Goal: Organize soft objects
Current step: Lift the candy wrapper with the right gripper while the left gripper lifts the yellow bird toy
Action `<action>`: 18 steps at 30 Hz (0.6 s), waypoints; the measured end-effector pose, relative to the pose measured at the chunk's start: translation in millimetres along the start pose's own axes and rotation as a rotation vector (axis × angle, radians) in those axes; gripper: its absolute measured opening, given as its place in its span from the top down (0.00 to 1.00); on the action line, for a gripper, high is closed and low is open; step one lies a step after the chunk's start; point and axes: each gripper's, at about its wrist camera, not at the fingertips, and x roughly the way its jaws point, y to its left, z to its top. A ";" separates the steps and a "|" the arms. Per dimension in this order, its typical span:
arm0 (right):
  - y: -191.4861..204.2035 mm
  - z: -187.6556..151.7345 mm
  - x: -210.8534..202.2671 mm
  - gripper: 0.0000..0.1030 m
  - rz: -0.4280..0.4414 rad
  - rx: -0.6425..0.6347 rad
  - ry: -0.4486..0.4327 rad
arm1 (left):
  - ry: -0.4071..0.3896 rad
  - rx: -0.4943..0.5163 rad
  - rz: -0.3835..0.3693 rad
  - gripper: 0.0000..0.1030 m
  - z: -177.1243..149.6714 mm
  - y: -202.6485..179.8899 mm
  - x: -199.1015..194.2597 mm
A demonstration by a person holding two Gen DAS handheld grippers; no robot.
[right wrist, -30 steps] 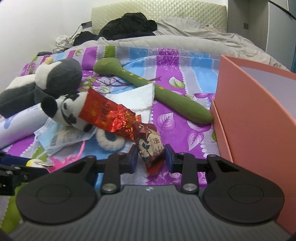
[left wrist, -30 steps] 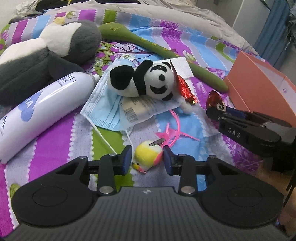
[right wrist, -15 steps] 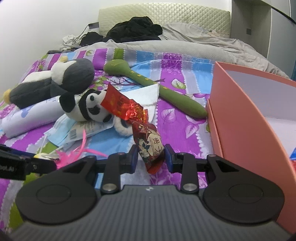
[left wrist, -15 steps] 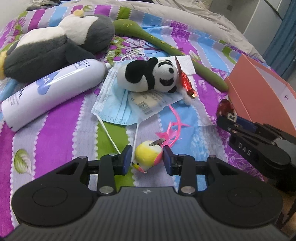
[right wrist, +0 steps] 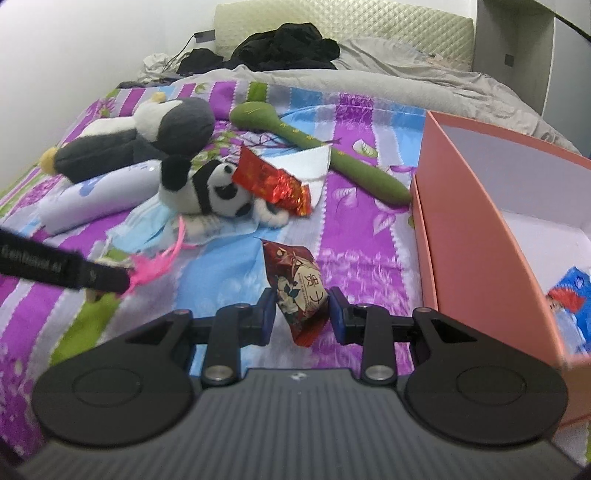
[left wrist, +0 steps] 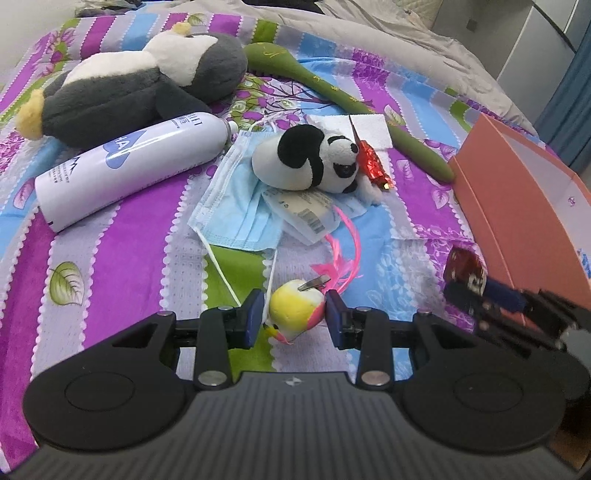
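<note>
The right gripper (right wrist: 301,312) — jaws clamped on a dark red packet (right wrist: 300,284) — sits nearer the pink box (right wrist: 476,206), just rightward; the left gripper (left wrist: 295,317) grips a small yellow plush (left wrist: 295,308).

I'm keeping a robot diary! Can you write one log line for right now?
left gripper: holds yellow-pink toy bird | right gripper: holds dark red packet | pink box: at right

A bedroom in a home, plainly: the whole scene plays out on a bed, its striped floral bedspread (left wrist: 122,221) purple, blue and green. At the far end sits a quilted cream headboard (right wrist: 343,22) with a rumpled grey duvet (right wrist: 388,85) and dark clothes (right wrist: 284,48) heaped against it. Far right, a blue curtain (left wrist: 569,96) hangs beside a grey wardrobe (right wrist: 532,51).
</note>
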 end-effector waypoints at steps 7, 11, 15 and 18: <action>2.5 4.6 -28.3 0.67 0.027 0.024 -0.012 | -0.015 -0.001 -0.016 0.60 0.4 -5.9 -23.4; 1.4 15.8 -44.6 0.67 0.038 0.036 -0.031 | -0.038 0.007 -0.013 0.60 6.6 -11.1 -41.4; -0.9 28.4 -60.8 0.67 0.035 0.037 -0.050 | -0.063 0.008 -0.023 0.60 16.0 -16.5 -61.6; -3.3 38.8 -71.6 0.67 0.035 0.039 -0.062 | -0.082 0.006 -0.022 0.60 22.1 -21.0 -76.1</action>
